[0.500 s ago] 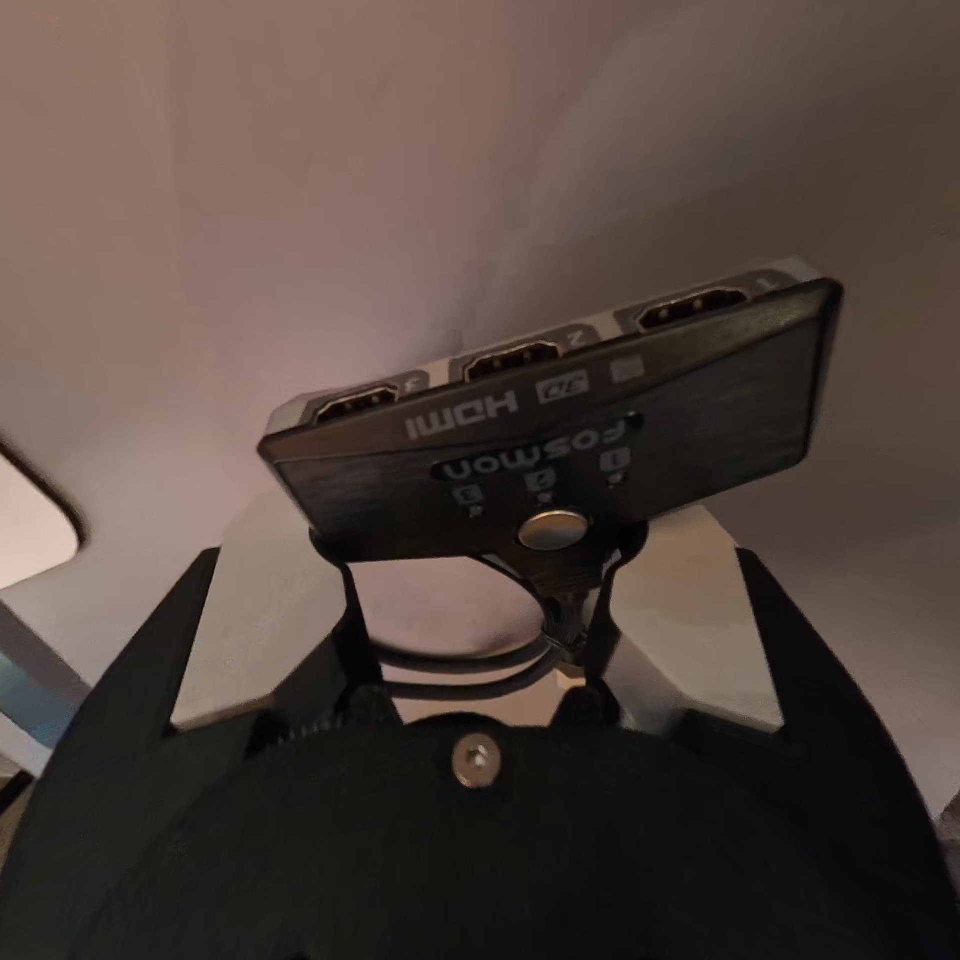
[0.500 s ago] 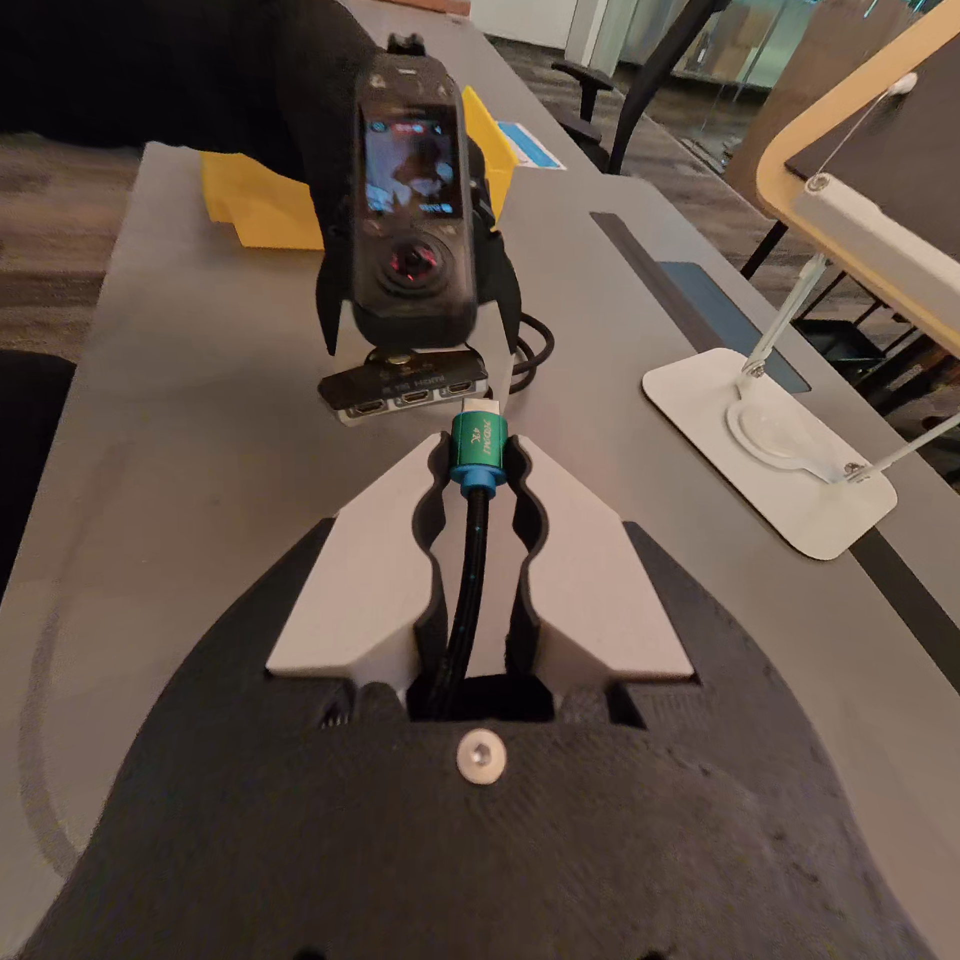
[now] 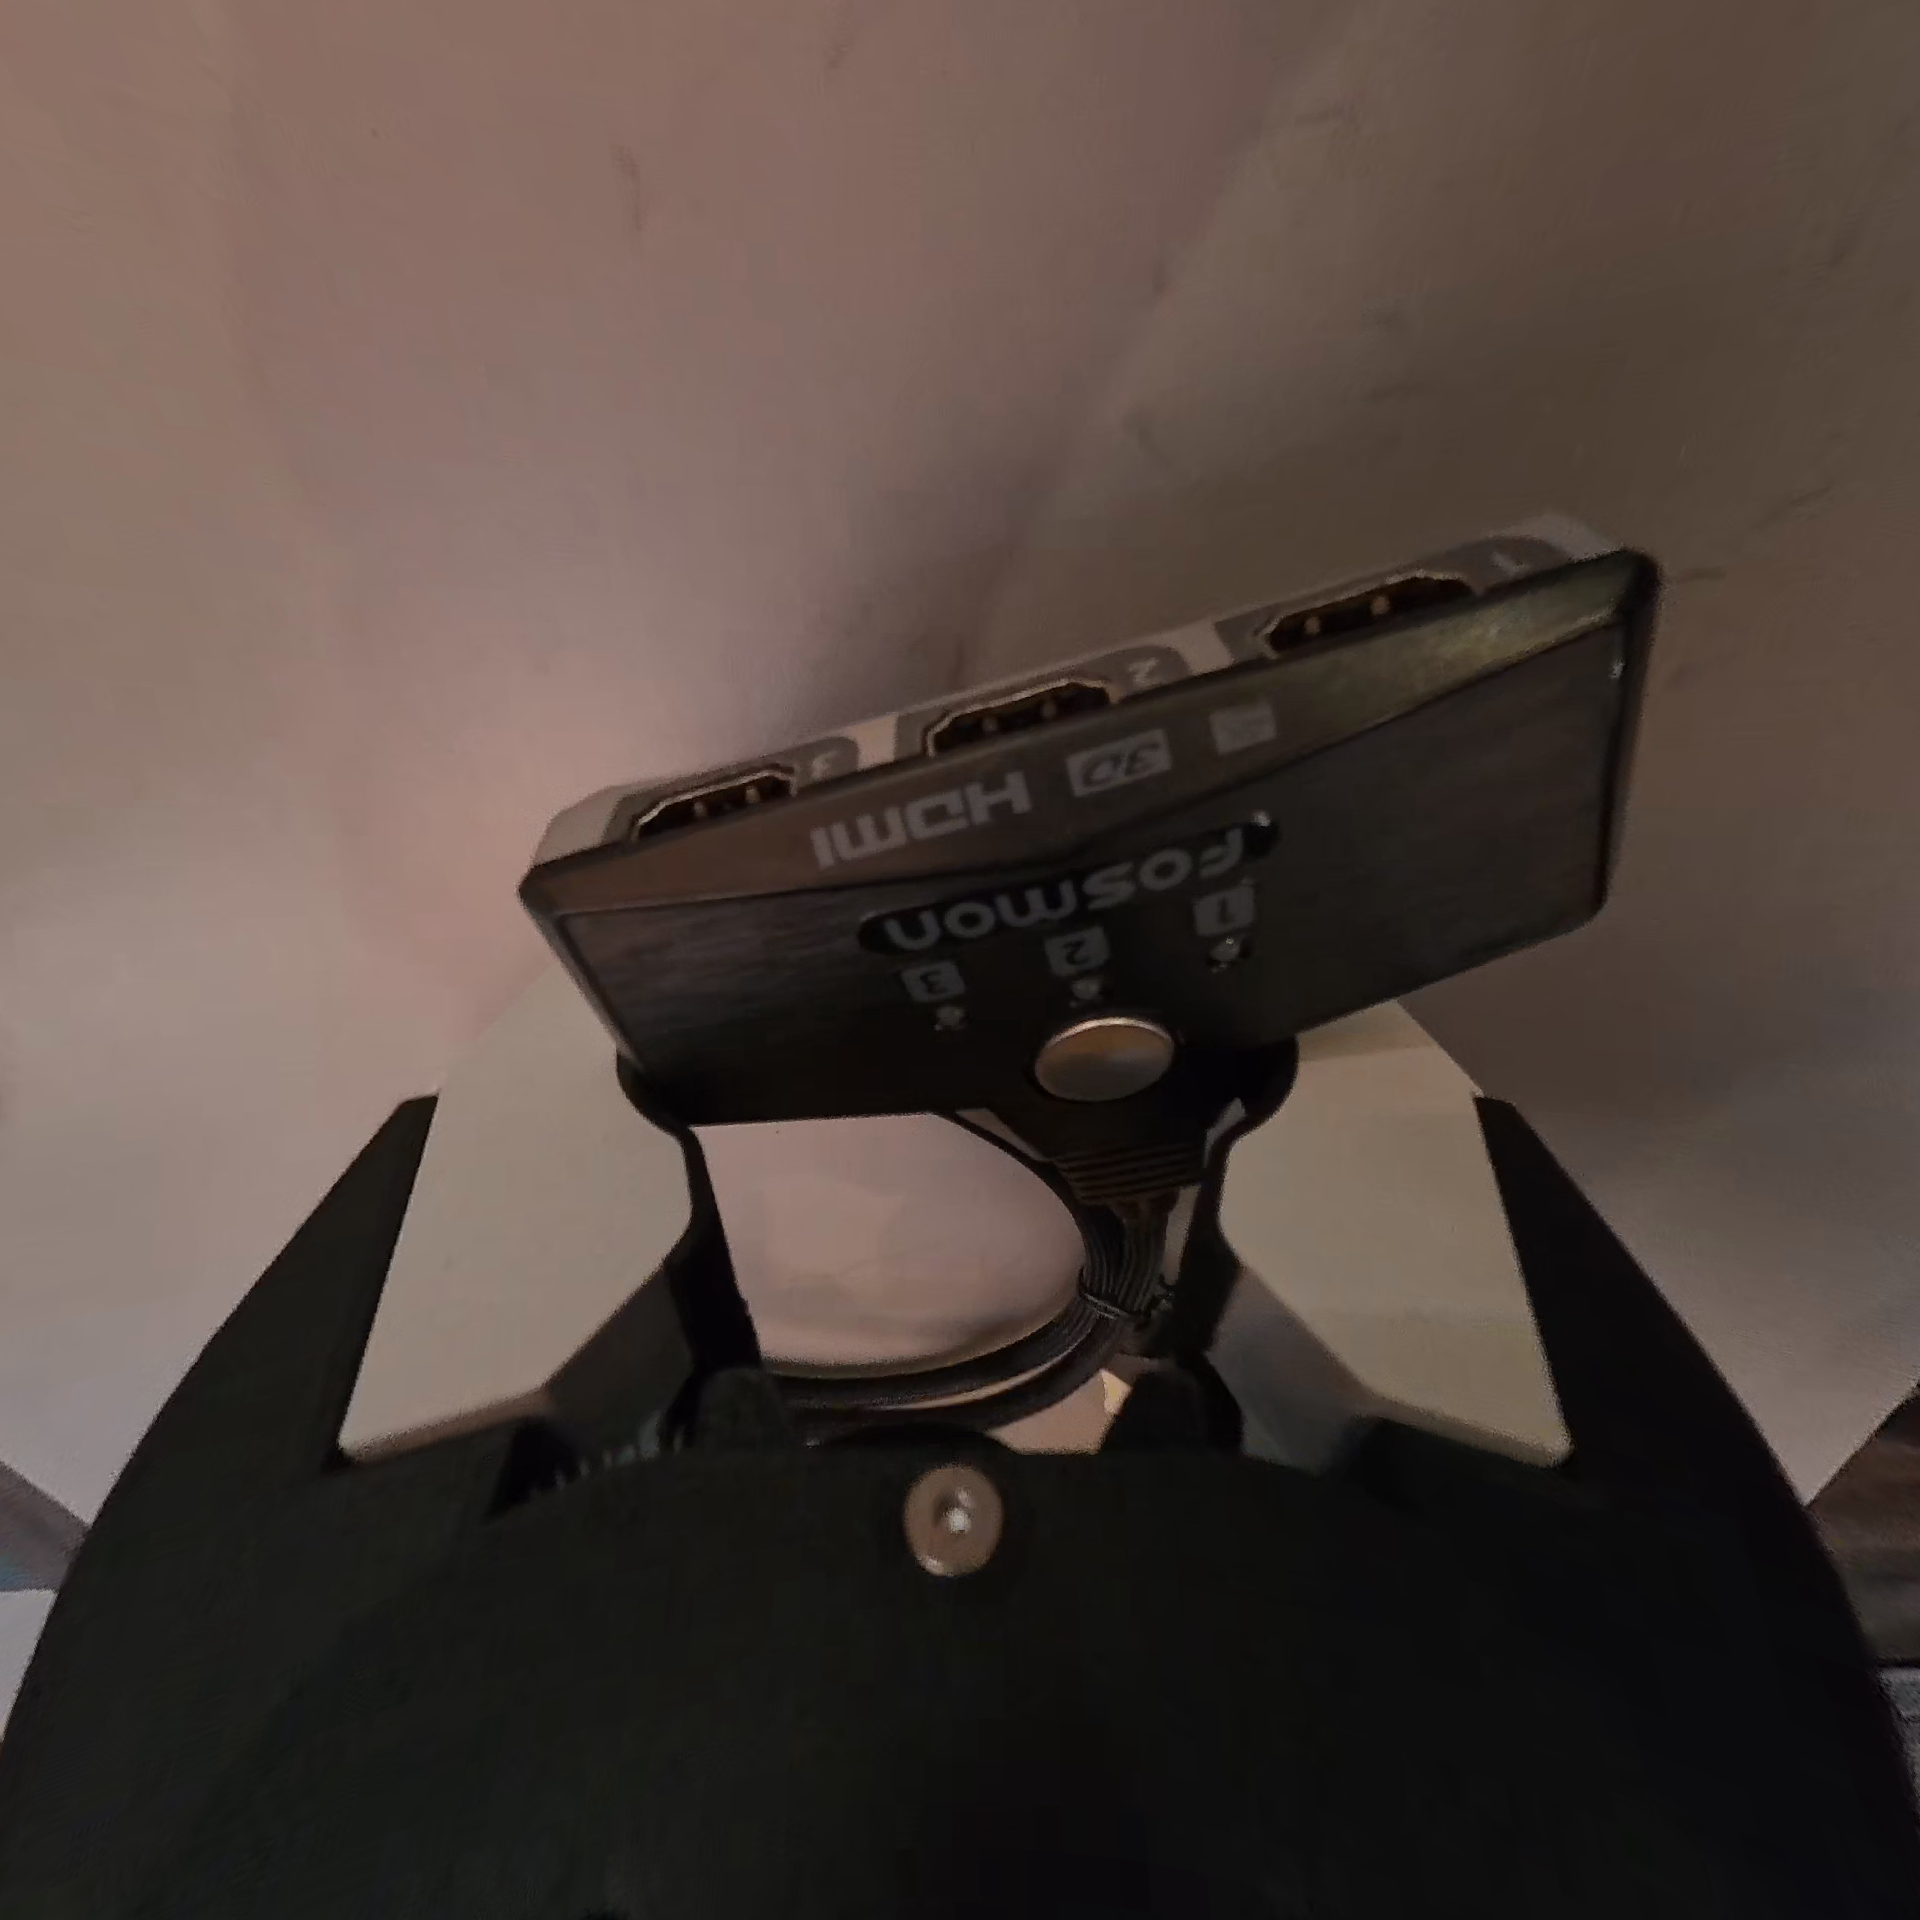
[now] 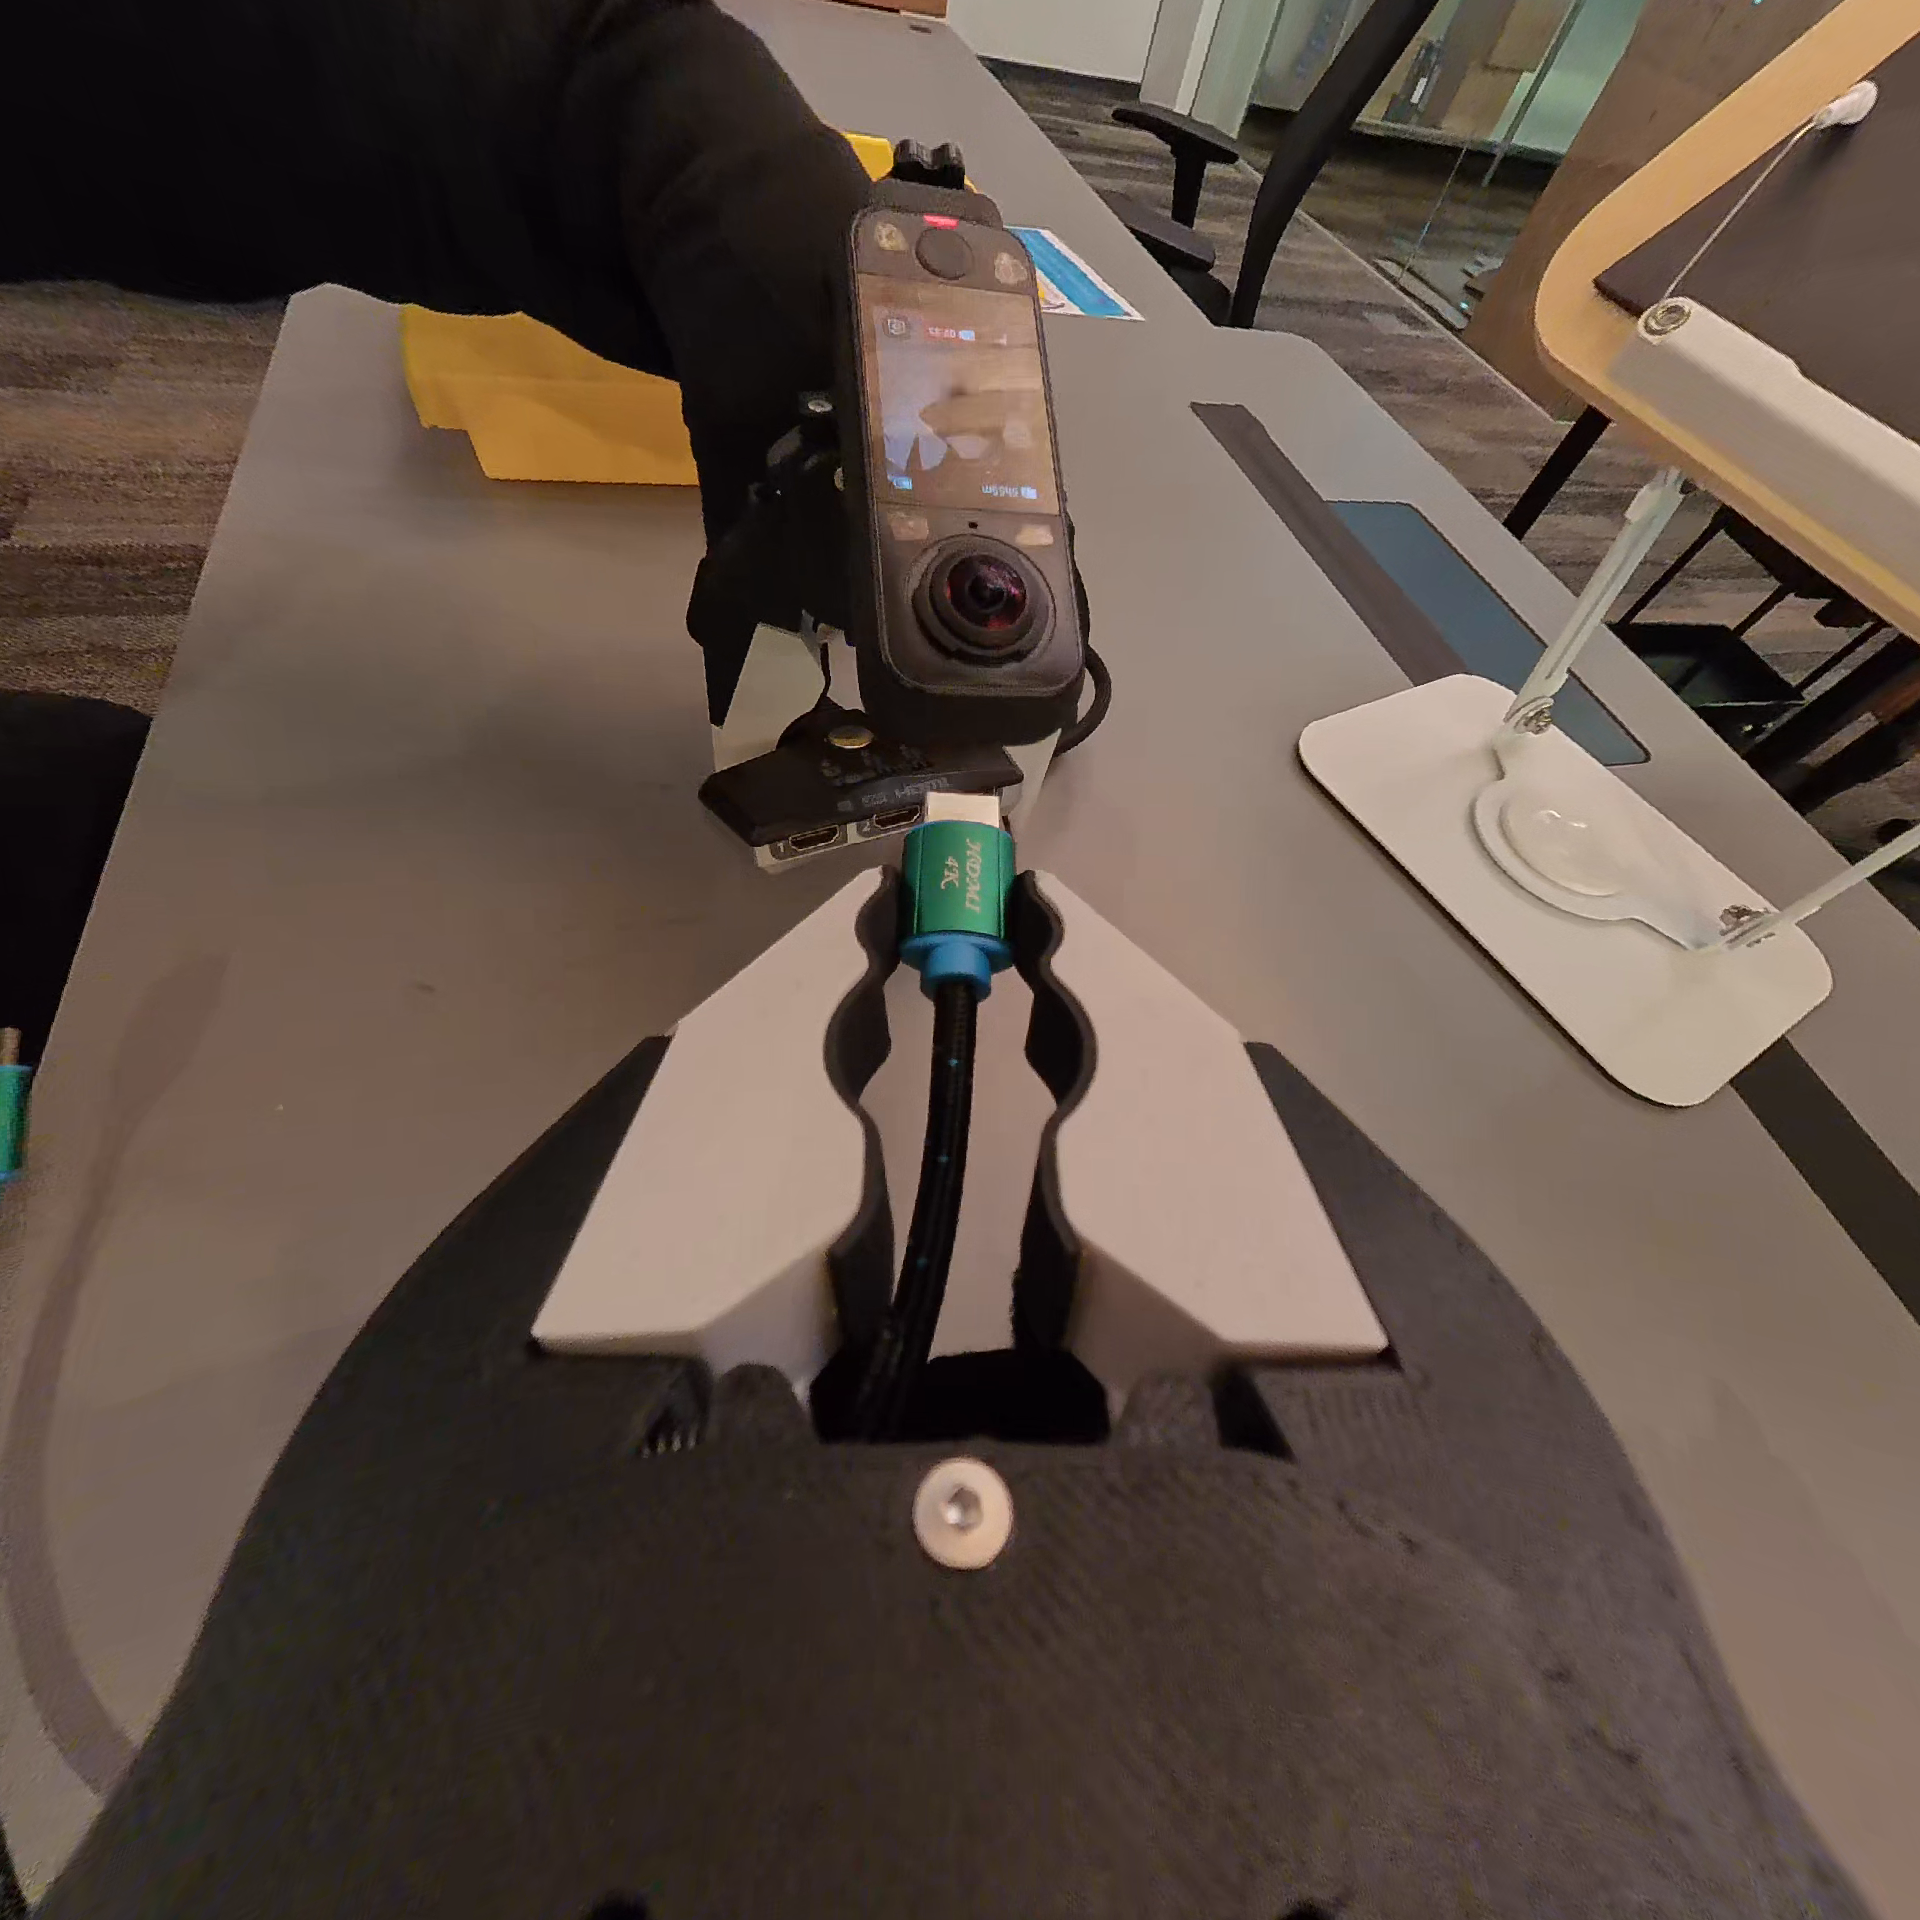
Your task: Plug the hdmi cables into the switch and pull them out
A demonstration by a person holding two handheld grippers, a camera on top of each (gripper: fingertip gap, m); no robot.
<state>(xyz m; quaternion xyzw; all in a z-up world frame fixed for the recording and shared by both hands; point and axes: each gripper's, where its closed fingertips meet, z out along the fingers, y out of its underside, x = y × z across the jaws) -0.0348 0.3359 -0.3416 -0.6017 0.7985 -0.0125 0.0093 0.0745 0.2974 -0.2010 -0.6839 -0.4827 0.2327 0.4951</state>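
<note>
The black HDMI switch has three ports on its far edge, none with a plug in it in the left wrist view. My left gripper is shut on its rear end near the round button. In the right wrist view the switch sits low over the grey table, held by a gloved hand. My right gripper is shut on a green HDMI plug. Its black braided cable runs back between the fingers. The plug's metal tip is at the switch's right-hand port; I cannot tell if it has entered.
A camera is mounted on the left gripper above the switch. A yellow bin stands behind it. A white lamp base sits to the right. Another green plug shows at the left edge. Office chairs stand beyond the table. The tips of one gripper are about 20 cm away from the tips of the other.
My right gripper has moved forward with the green plug, so its tip has gone from a short gap away to the switch's port face. The left gripper still holds the switch.
</note>
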